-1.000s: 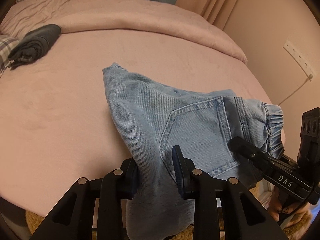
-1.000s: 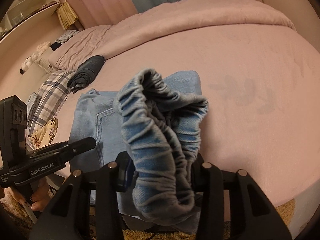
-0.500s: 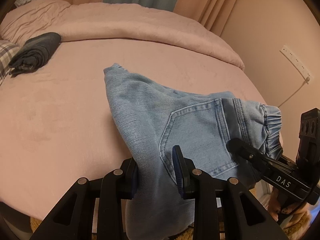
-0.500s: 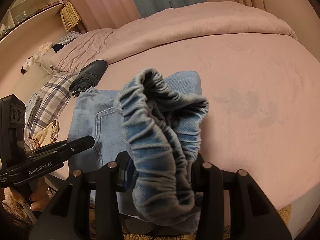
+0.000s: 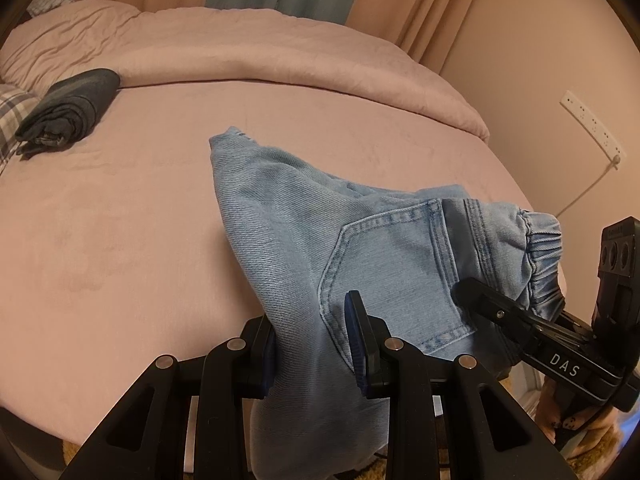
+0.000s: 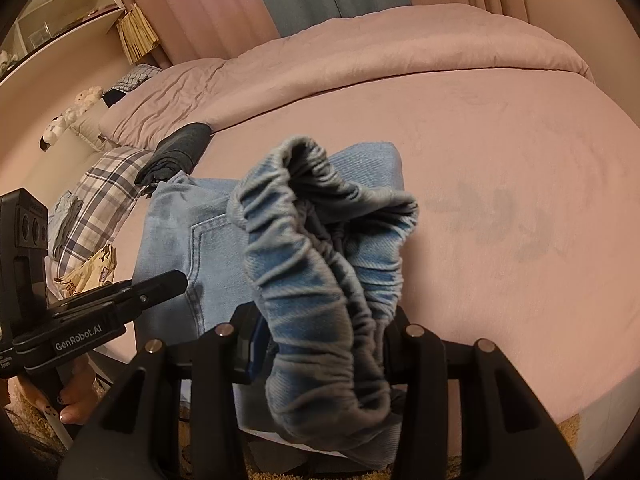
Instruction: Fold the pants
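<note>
Light blue denim pants [image 5: 304, 236] lie folded at the near edge of the pink bed [image 5: 120, 208], back pocket up. My left gripper [image 5: 312, 344] is shut on a bunch of the denim beside the pocket. In the right wrist view the gathered elastic waistband [image 6: 320, 264] rises in a crumpled loop, and my right gripper [image 6: 320, 344] is shut on it. Each gripper also shows from the side in the other view: the right gripper [image 5: 516, 320] at the waistband end, the left gripper [image 6: 132, 300] by the pocket.
A rolled dark grey garment [image 5: 68, 108] rests at the bed's far left beside a plaid cloth [image 6: 104, 184]. A pink duvet [image 5: 280, 52] is bunched along the back. A wall with a power strip [image 5: 592, 128] stands on the right, and shelves [image 6: 60, 12] on the far left.
</note>
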`<state>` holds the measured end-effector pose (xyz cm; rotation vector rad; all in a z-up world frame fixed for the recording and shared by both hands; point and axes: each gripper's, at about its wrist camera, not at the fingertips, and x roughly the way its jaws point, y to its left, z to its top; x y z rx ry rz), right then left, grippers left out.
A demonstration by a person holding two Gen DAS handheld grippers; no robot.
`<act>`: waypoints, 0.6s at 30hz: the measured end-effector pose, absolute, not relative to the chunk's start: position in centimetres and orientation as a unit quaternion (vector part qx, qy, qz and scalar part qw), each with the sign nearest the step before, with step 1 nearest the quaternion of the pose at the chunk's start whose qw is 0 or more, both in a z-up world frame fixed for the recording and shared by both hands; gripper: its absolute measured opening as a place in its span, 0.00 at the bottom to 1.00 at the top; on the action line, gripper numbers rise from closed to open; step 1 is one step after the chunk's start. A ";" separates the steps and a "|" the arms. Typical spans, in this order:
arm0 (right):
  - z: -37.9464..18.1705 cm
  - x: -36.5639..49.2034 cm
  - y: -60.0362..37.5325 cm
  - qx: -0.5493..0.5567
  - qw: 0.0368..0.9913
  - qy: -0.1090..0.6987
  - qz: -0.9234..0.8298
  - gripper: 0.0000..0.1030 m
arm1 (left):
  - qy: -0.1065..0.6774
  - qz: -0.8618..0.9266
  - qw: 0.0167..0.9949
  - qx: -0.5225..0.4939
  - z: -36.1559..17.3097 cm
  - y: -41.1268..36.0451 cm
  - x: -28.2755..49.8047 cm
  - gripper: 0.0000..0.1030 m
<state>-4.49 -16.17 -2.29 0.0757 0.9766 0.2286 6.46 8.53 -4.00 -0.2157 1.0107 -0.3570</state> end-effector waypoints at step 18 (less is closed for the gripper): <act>-2.1 -3.9 -15.3 0.036 0.879 0.464 0.100 0.44 | 0.476 -0.168 0.858 -0.098 -3.7 8.3 6.4 0.28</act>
